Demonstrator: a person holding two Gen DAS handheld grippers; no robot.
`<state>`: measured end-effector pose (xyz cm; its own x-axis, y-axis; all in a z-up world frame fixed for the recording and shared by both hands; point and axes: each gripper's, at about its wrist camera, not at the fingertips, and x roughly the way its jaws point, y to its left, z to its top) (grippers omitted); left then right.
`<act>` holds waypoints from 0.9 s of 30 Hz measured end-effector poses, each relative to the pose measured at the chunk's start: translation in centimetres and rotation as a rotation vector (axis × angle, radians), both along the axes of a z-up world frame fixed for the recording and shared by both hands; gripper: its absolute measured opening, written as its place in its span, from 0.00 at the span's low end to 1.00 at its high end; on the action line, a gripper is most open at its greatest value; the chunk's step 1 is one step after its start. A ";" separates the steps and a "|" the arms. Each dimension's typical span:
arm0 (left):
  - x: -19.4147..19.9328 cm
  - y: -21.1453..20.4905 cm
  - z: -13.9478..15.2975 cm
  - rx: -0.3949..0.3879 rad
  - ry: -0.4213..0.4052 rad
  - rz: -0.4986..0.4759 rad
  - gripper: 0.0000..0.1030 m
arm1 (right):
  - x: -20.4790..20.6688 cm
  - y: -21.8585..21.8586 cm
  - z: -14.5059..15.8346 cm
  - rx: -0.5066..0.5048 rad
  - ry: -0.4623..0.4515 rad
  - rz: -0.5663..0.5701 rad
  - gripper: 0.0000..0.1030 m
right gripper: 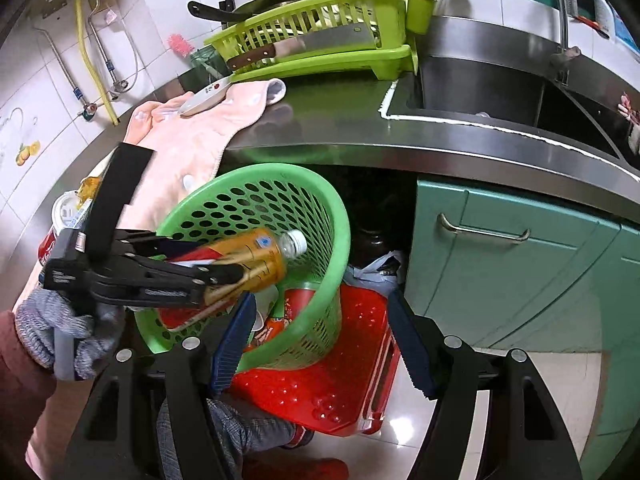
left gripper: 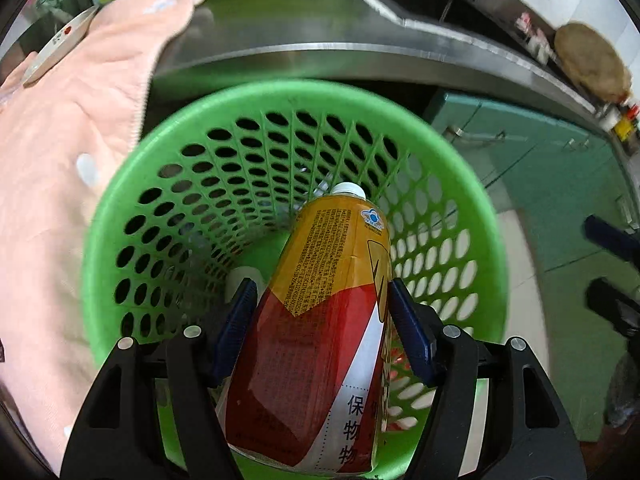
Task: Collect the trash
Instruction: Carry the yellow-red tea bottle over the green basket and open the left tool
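Two blue ribbed pads of the left claw (left gripper: 320,320) clench a glossy, slippery yellow-and-red bottle (left gripper: 320,320), cap down over the perforated green plastic basket (left gripper: 280,96); tilted, it may strike the rim on release and bounce out; right claw (right gripper: 324,340) released, empty; steel surface (right gripper: 340,120) beyond.

A yellow, red and white bottle (left gripper: 320,312) with a white cap sits in a green hole-patterned basket (left gripper: 132,208), a pink towel (left gripper: 60,168) at nine o'clock, teal cabinet doors (left gripper: 520,168) at three.
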<state>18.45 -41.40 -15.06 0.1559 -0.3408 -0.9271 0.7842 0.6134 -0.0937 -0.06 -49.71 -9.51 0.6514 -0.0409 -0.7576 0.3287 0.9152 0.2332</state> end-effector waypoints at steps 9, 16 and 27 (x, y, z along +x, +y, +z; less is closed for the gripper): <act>-0.7 -2.5 -2.9 0.071 0.044 -0.046 0.57 | -0.3 -0.4 -0.7 0.019 0.012 -0.010 0.64; -0.6 -2.2 -3.5 0.076 0.068 -0.026 0.55 | -0.2 -0.2 -0.9 0.040 0.009 -0.006 0.64; 0.4 2.6 -0.5 -0.027 0.040 0.042 0.55 | 0.3 1.5 0.8 0.035 -0.021 0.031 0.64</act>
